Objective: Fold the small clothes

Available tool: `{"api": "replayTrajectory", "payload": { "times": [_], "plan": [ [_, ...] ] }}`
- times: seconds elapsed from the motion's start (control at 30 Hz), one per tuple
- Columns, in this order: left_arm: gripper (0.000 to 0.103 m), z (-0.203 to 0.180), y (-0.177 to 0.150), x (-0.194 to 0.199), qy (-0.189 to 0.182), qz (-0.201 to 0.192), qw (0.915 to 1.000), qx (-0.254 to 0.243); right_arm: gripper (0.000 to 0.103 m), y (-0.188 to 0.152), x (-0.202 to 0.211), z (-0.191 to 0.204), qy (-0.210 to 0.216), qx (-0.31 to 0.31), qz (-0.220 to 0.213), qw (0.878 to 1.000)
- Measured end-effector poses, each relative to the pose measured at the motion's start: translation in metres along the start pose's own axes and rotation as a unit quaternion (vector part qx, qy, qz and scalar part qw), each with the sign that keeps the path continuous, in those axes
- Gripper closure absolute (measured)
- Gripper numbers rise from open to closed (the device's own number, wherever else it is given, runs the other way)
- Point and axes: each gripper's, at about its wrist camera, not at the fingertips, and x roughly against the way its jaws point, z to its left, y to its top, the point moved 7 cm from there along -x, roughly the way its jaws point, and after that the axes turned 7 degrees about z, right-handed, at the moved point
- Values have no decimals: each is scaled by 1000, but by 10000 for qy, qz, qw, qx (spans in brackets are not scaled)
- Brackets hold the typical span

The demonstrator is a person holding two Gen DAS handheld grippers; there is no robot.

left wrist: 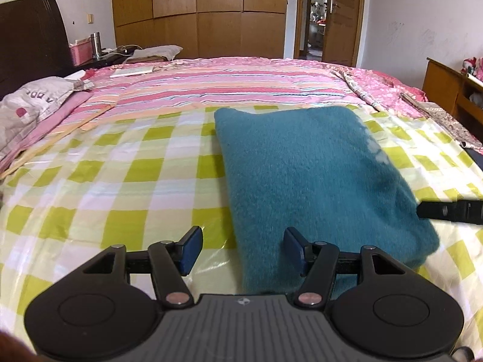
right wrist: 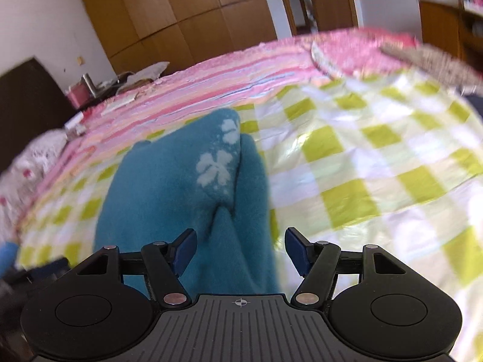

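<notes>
Two tongs in play here, both over the bed. The left tongs (left wrist: 242, 250) sit with their blue pads apart and nothing pinched between them; the right pad hangs over the near left edge of the teal cloth (left wrist: 317, 175), the left pad over the checked sheet (left wrist: 120, 175). The cloth lies flat on that green-and-white checked sheet, folded into a rough rectangle, long side running away from the camera, a bit right of centre in the left view. The tip of the other tool pokes in from the right edge of that view, right at the cloth's near right corner.

The right tongs (right wrist: 240, 249) are also spread, pads not pressing on anything. The near end of the cloth (right wrist: 187, 199) runs in between and under them, closer to the left pad, but it's not gripped. From this side you can see a pale flower print (right wrist: 214, 167) on the cloth and a crease where one layer laps over another. This view is tilted and pretty blurry.

Past the checked sheet there's a pink striped blanket (left wrist: 211, 81) across the far half of the bed, a pillow (left wrist: 33, 102) at the left, and a wooden wardrobe (left wrist: 199, 12) against the back wall with an open door (left wrist: 341, 15) beside it.
</notes>
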Motion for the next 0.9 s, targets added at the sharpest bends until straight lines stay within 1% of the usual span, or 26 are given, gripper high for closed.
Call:
{"api": "replayTrajectory", "payload": {
  "times": [0.07, 0.2, 0.33, 0.43, 0.73, 0.9],
  "plan": [
    [39, 0, -4, 4, 39, 1, 10000, -23, 39, -11, 1, -2, -160, 57, 62, 9998],
    [36, -2, -13, 14, 102, 9, 9999, -99, 39, -28, 5, -10, -125, -178, 190, 9996],
    [34, -5, -25, 20, 120, 55, 9998, -122, 39, -42, 20, -7, -54, -202, 151, 9997],
    [34, -10, -36, 24, 139, 106, 9997, -155, 39, -51, 32, -2, -100, -108, 82, 9999],
    [32, -22, -64, 39, 165, 210, 9991, -315, 39, -84, 51, 2, -55, -180, 108, 9998],
    [28, -24, -78, 47, 157, 206, 9990, -367, 39, -102, 64, 12, -105, -31, 26, 9999]
  ]
}}
